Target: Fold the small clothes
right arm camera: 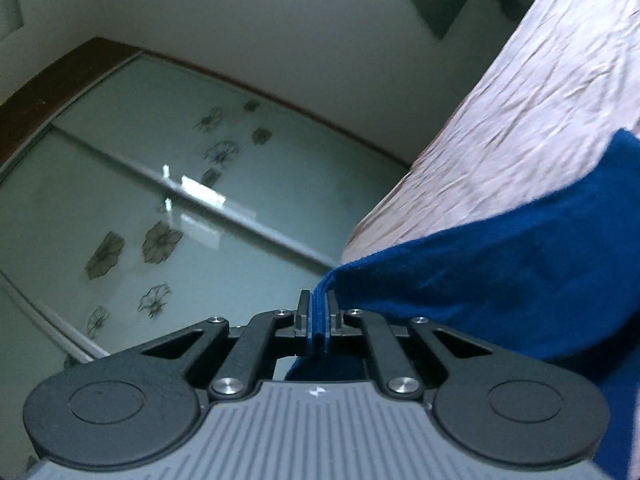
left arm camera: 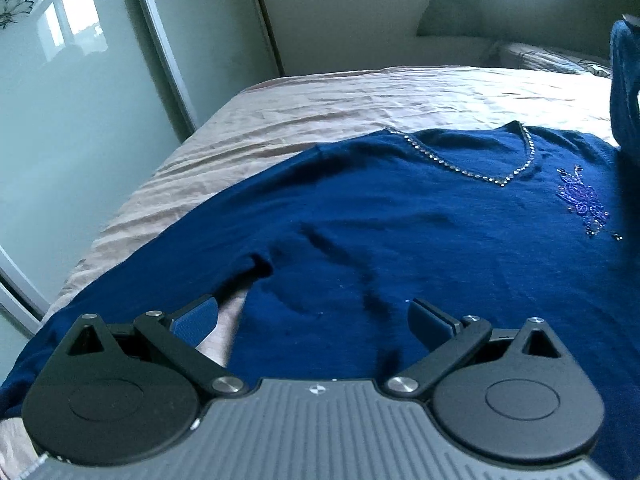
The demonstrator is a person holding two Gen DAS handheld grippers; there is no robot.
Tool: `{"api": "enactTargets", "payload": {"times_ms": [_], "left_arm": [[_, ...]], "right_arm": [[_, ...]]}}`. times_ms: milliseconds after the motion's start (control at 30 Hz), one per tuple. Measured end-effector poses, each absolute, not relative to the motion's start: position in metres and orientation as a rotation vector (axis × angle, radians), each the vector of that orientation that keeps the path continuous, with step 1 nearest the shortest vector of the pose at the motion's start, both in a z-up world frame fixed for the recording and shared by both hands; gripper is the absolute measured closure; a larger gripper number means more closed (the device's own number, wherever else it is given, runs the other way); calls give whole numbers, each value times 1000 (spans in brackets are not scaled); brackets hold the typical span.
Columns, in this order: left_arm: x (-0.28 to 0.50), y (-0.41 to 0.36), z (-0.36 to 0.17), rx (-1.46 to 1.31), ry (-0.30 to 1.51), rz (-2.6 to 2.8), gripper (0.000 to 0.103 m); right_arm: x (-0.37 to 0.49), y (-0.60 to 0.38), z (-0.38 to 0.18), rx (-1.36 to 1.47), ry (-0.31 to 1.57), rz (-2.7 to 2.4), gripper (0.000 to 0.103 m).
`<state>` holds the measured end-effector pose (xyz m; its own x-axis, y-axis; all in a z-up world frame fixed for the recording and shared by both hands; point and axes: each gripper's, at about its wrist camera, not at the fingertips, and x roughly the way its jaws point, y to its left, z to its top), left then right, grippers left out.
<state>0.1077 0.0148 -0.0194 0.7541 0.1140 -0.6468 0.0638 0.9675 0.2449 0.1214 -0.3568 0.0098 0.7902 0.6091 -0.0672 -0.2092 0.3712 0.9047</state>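
Left wrist view first: we've got a dark blue top point(left arm camera: 400, 232) spread flat across a pink sheet point(left arm camera: 320, 96) on the bed, filling most of the lower and middle frame. Its beaded V-neck point(left arm camera: 508, 176) sits right of centre, with a purple sequin patch point(left arm camera: 580, 204) further right. The bed's left edge runs diagonally from lower left up toward the middle, and past it is a frosted glass wardrobe door point(left arm camera: 80, 100) with flower prints. Beyond the neckline there's plenty of bare sheet, up to a pillow point(left arm camera: 544, 58) at upper right.

The left gripper point(left arm camera: 316, 312) is angled down over the hem area at the bottom of the frame, jaws wide apart and clamping nothing; the top just lies underneath. A small gap in the fabric near its left finger shows sheet.

At the far right edge of this view a strip of blue fabric point(left arm camera: 624, 92) hangs lifted off the bed.

The right wrist view explains that bit: the right gripper point(right arm camera: 319, 316) is closed tight on a folded edge of the same top point(right arm camera: 500, 280), which drapes away to the lower right. This camera is tilted hard, so the bed climbs the right side and the wardrobe door point(right arm camera: 140, 220) fills the left. It shows the pinch close up, but not the neckline or sequins.
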Motion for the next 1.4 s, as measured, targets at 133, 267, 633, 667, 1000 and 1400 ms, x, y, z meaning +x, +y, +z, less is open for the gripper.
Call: {"api": "enactTargets", "payload": {"times_ms": [133, 267, 633, 667, 1000, 1400], "left_arm": [[106, 23, -18, 249, 713, 36, 0], [103, 34, -17, 239, 714, 60, 0], [94, 68, -11, 235, 663, 139, 0], [95, 71, -11, 235, 663, 146, 0], [94, 86, -20, 263, 688, 208, 0], [96, 96, -29, 245, 740, 233, 0]], "right_arm": [[130, -335, 17, 1055, 441, 606, 98], [145, -307, 21, 1036, 465, 663, 98], [200, -215, -14, 986, 655, 729, 98], [204, -211, -19, 986, 668, 725, 98], [242, -166, -58, 1000, 767, 682, 98], [258, -129, -78, 888, 850, 621, 95]]}}
